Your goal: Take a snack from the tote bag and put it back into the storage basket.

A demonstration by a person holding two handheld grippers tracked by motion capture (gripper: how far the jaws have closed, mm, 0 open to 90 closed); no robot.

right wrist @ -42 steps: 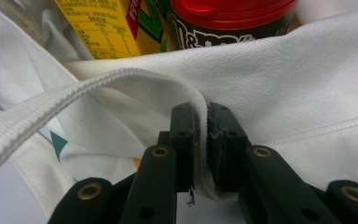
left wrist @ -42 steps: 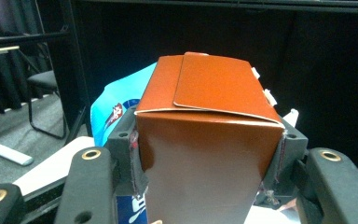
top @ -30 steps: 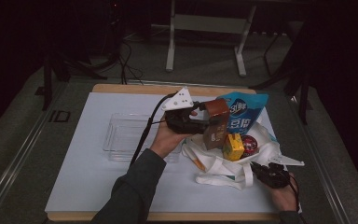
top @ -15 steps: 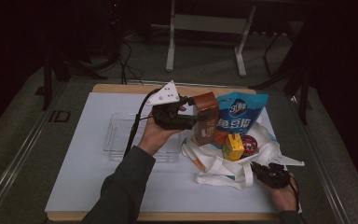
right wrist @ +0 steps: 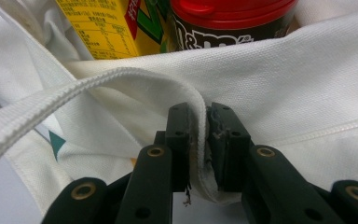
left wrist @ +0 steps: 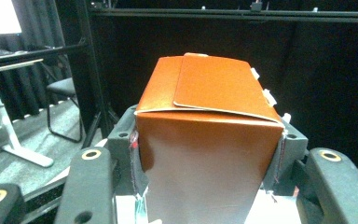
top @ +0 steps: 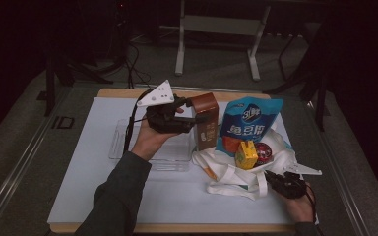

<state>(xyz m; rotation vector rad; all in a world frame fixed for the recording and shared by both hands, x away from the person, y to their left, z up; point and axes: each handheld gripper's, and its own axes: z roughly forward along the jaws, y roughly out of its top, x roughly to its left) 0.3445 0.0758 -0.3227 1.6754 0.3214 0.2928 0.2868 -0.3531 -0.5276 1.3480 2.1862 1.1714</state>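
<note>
Since the earlier frames, the left gripper [top: 197, 118] has carried the brown carton [top: 206, 120] clear of the white tote bag [top: 231, 172] and leftward, toward the clear plastic tray [top: 123, 142]. The carton is sitting upright between this gripper's jaws, which are pressing on its two sides. In the left gripper view the carton [left wrist: 209, 140] is standing directly ahead of the jaws, folded top uppermost. The right gripper [right wrist: 200, 140] is clamping the bag's white strap [right wrist: 121, 79], its jaws nearly closed on the webbing. Just beyond these jaws, the yellow juice box [right wrist: 107, 28] and red-lidded candy jar [right wrist: 228, 23] are resting inside the bag.
</note>
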